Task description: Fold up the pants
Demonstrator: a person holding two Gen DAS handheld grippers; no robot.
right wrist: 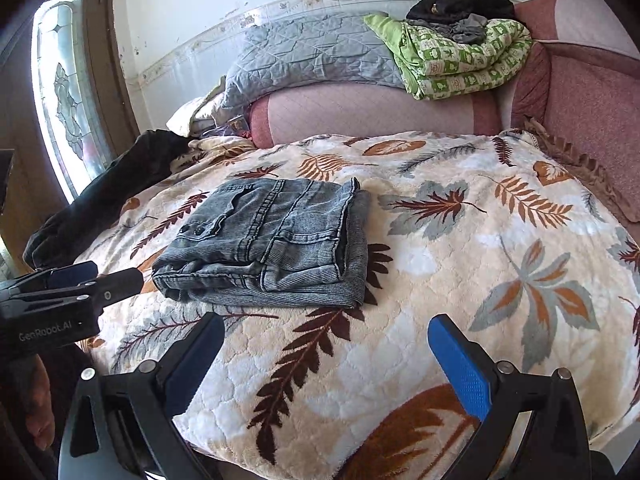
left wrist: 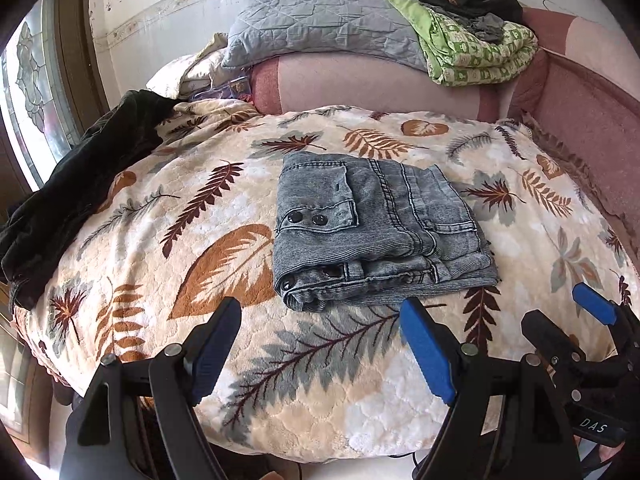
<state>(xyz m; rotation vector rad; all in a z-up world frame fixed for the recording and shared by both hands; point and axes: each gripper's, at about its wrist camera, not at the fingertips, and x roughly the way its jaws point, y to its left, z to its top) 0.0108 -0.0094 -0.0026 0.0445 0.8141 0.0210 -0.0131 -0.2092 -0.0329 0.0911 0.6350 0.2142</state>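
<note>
At the far left of the left-wrist frame, a dark garment [left wrist: 76,184] lies draped over the edge of the leaf-patterned blanket [left wrist: 320,380], well apart from the work area. Toward the centre, the pants [left wrist: 376,228], grey-blue denim, rest on the blanket as a compact rectangular bundle, with a buttoned pocket flap uppermost and the waistband edge facing the cameras. Below them, the left gripper [left wrist: 320,356] hovers with its fingers spread wide and empty, just short of the bundle's near edge. At the lower right of the same frame, the right gripper [left wrist: 568,316] appears, likewise released and holding nothing; its own view confirms splayed fingers over bare blanket, with the pants at centre left. Along the top of both frames, a grey quilt [left wrist: 320,20] and a green patterned blanket [left wrist: 480,52] sit on the pink sofa back [left wrist: 380,84]. The fold appears essentially complete. Remaining risks are judged as follows: stiff layered denim may spring open at the loose right-hand edge, and a finger catching the waistband on a further approach could drag the bundle across the plush surface and undo the layers.
</note>
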